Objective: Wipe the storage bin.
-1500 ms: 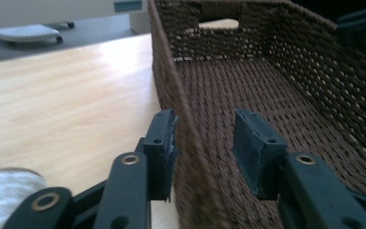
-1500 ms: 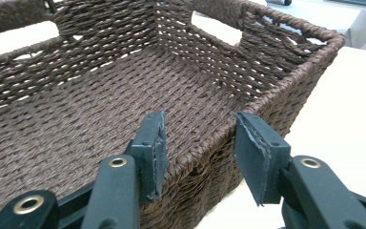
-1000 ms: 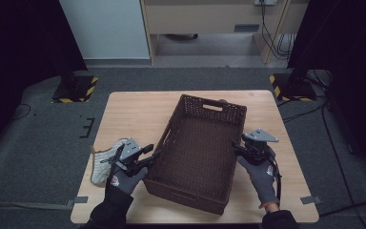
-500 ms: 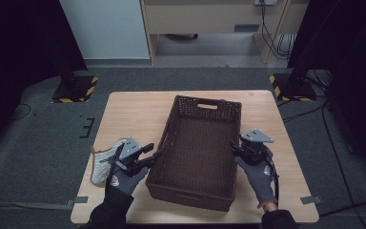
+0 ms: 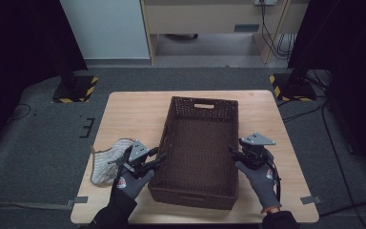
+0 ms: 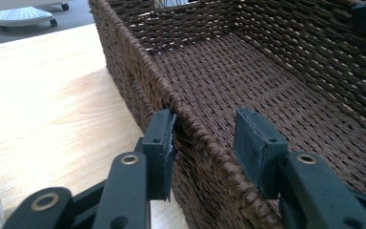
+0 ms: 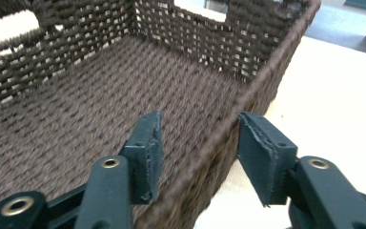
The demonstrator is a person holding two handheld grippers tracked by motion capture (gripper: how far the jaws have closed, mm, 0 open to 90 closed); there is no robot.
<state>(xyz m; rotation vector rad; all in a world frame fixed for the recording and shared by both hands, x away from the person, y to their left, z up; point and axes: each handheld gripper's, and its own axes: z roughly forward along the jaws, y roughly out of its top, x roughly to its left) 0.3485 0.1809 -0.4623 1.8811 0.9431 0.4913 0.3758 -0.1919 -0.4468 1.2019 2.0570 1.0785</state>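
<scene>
From above the near edge, we look forward and down over the whole worktop (image 5: 133,114). From each gripper, we look close along its jaws at a long wall of the basket (image 5: 198,143). All three views share the basket's woven inside.
</scene>
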